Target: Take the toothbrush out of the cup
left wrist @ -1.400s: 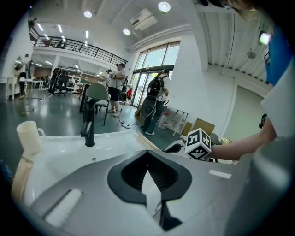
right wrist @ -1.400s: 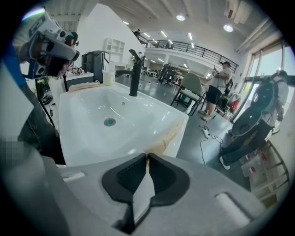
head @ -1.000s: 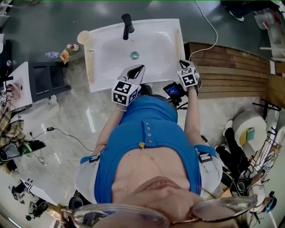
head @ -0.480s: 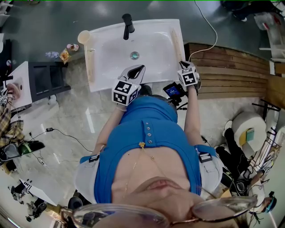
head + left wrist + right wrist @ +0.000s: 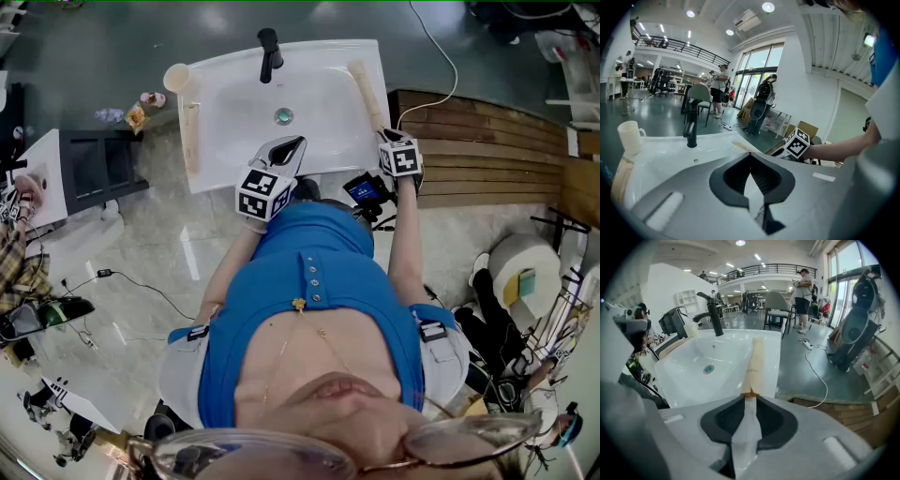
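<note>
Head view: cup (image 5: 175, 77) stands at the back-left corner of the sink (image 5: 230, 131) with nothing sticking out. Left gripper view: left gripper (image 5: 750, 154) is pressed together and empty, probably just parked over the near rim. Right gripper view: right gripper (image 5: 750, 397) nips the near end of a long beige strip (image 5: 754, 359) on the right rim; I can't tell if it's the toothbrush.

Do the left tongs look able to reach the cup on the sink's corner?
Probably yes. The cup stands alone on the far left corner of the sink, the faucet is off to its side, and nothing lies between it and the shut left tongs.
</note>
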